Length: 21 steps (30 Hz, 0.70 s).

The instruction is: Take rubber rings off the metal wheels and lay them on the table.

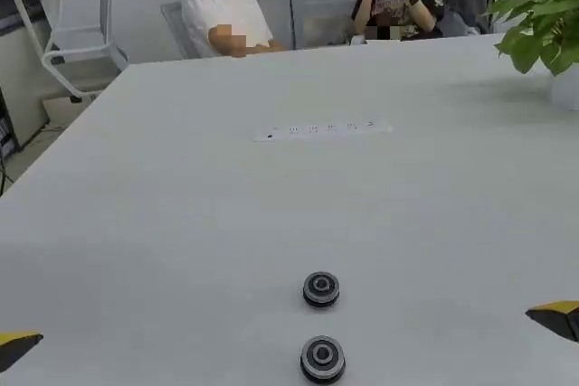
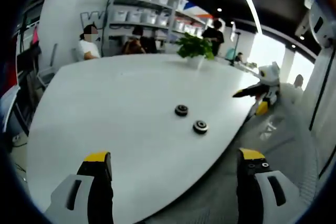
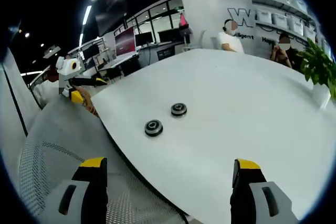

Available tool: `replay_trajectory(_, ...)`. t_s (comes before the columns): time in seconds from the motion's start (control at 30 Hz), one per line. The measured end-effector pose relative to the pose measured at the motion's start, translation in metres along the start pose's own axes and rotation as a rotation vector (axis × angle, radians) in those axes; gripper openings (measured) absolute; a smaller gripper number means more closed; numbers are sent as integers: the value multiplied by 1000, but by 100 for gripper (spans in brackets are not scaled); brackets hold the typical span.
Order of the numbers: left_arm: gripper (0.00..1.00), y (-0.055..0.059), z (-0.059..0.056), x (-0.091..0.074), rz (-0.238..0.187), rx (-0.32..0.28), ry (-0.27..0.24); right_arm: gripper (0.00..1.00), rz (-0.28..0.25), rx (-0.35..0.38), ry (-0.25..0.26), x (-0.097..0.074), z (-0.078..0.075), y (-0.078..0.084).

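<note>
Rubber rings [image 1: 307,360]: where are they?

On their metal wheels, by the look of it; each wheel has a dark band round its rim. The near wheel [image 1: 323,358] and the far wheel [image 1: 321,288] lie flat on the desk [image 1: 271,205], close together but not touching, towards the person's edge.

And the hand-held grippers?

The left hand-held gripper [image 2: 174,155] and the right hand-held gripper [image 3: 169,162] both have their jaws spread wide and carry nothing. They sit at the desk's near edge, one out to each side, well apart from the wheels.

So the step is the approach. How would you do it well?

I'd start with the near wheel. One gripper should clamp the metal body so the wheel can't slide on the smooth top. The other should nip only the rubber at the rim and peel it outward. Gripping across the whole wheel would probably just press the ring on tighter.

Any risk?

Knocking the far wheel, since the two sit so close. Come in from the person's side.
</note>
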<state>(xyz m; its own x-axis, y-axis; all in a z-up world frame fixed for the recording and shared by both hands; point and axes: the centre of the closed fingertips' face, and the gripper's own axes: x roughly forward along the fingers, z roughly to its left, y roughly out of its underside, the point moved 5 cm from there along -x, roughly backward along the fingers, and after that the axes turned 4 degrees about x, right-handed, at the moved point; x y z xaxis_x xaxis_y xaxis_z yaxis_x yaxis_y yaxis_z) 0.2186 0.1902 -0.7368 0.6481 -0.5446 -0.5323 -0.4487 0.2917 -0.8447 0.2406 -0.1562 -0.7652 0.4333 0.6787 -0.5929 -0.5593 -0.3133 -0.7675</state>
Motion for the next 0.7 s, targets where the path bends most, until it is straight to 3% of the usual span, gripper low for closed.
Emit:
replay_trajectory(0.27, 100, 0, 7, -8, 2, 9, -27, 99, 3, 8, -7, -1, 2, 3)
replay_trajectory(0.6, 100, 0, 4, -10, -11, 30, -45, 99, 5, 15, -2, -3, 4, 6)
replay_trajectory(0.7, 100, 1, 3, -10, -4, 10, -37, 99, 3, 14, 1, -3, 3, 6)
